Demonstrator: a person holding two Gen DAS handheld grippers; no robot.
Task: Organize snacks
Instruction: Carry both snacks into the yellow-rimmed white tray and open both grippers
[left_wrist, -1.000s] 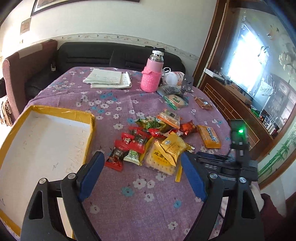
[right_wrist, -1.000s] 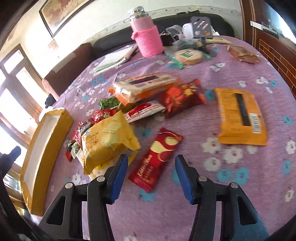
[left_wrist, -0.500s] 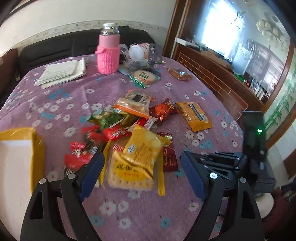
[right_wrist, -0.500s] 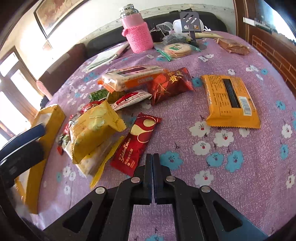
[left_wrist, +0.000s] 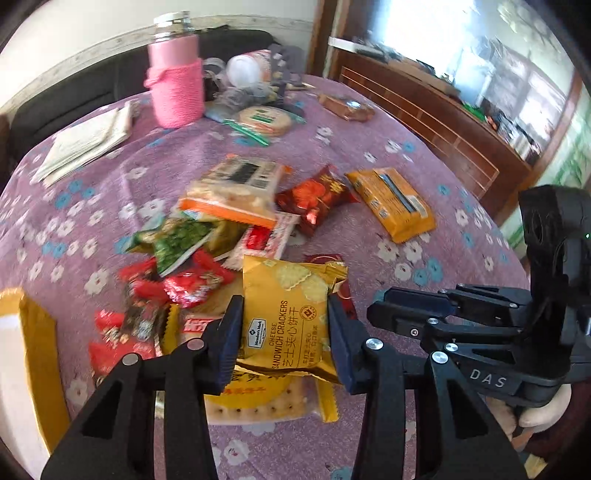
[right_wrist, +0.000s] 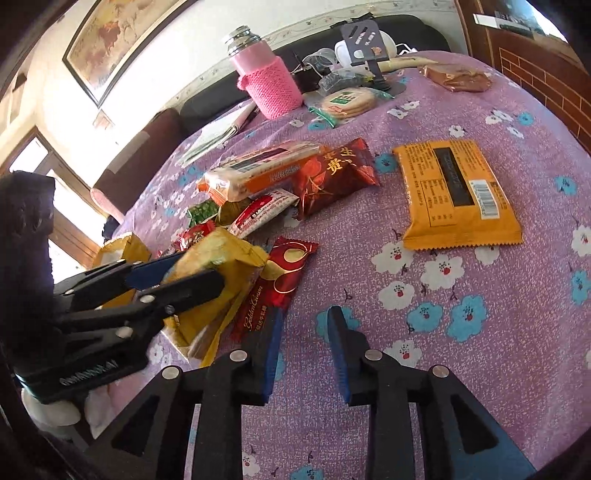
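My left gripper (left_wrist: 284, 332) is shut on a yellow cheese sandwich crackers pack (left_wrist: 286, 317), its blue pads pressing both sides. The same pack (right_wrist: 218, 258) shows in the right wrist view, held between the left gripper's fingers (right_wrist: 177, 286). My right gripper (right_wrist: 303, 347) is open and empty, low over the purple floral tablecloth (right_wrist: 461, 295), just right of a dark red Golden Crown wafer pack (right_wrist: 275, 284). Snacks lie in a pile: an orange-ended cracker sleeve (left_wrist: 232, 192), a red pouch (left_wrist: 314, 201), an orange flat pack (left_wrist: 391, 203), a green pack (left_wrist: 177, 240).
A yellow-rimmed cardboard box (left_wrist: 29, 354) stands at the left table edge. A pink knit-covered flask (left_wrist: 176, 81), papers (left_wrist: 85, 142), a round cracker pack (left_wrist: 264, 120) and clutter sit at the back. A wooden cabinet (left_wrist: 443, 122) stands beyond the table's right edge.
My left gripper moved forward over the pile and closed on the yellow crackers pack. My right gripper, shut half a second ago, has opened.
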